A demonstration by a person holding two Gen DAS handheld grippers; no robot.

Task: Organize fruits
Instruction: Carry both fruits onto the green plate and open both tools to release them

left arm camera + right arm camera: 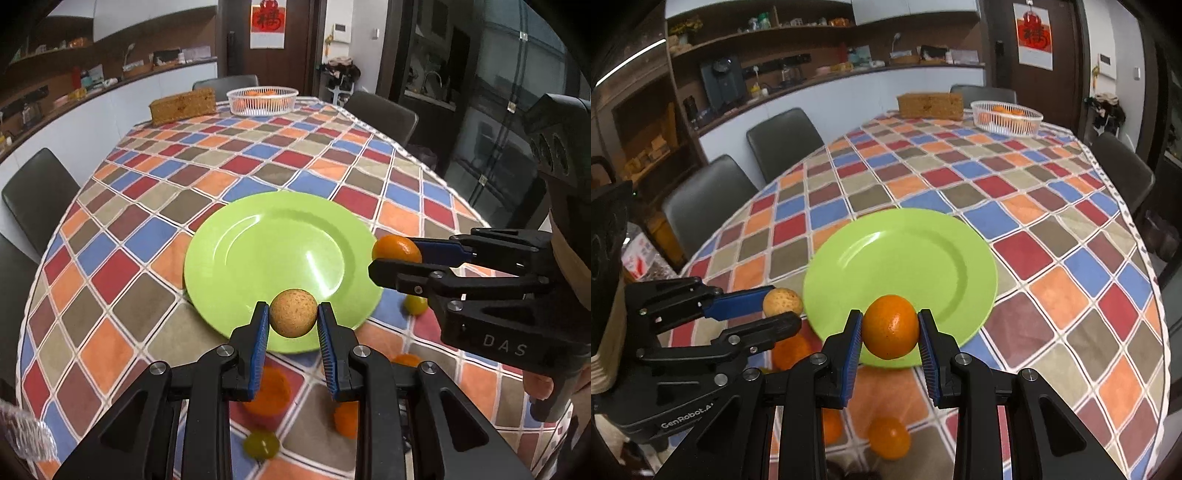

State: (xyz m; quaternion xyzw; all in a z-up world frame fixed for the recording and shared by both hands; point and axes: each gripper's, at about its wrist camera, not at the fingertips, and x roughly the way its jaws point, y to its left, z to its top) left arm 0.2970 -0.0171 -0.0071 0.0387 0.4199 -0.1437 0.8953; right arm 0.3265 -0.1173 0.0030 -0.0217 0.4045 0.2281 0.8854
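My left gripper [293, 314] is shut on a tan speckled round fruit [293, 312], held just over the near rim of a green plate [258, 251]. My right gripper [890, 326] is shut on an orange [891, 326], also above the near rim of the green plate [905, 254]. In the left wrist view the right gripper [380, 258] comes in from the right with the orange [397, 249] at the plate's right edge. In the right wrist view the left gripper [783, 306] shows at the left with the tan fruit [782, 301]. Nothing lies on the plate.
Loose oranges [889, 437] and small yellow-green fruits [260, 445] lie on the checked tablecloth [147, 206] near me. A white basket [262, 99] with oranges and a brown block [183, 105] stand at the far end. Dark chairs [783, 142] surround the table.
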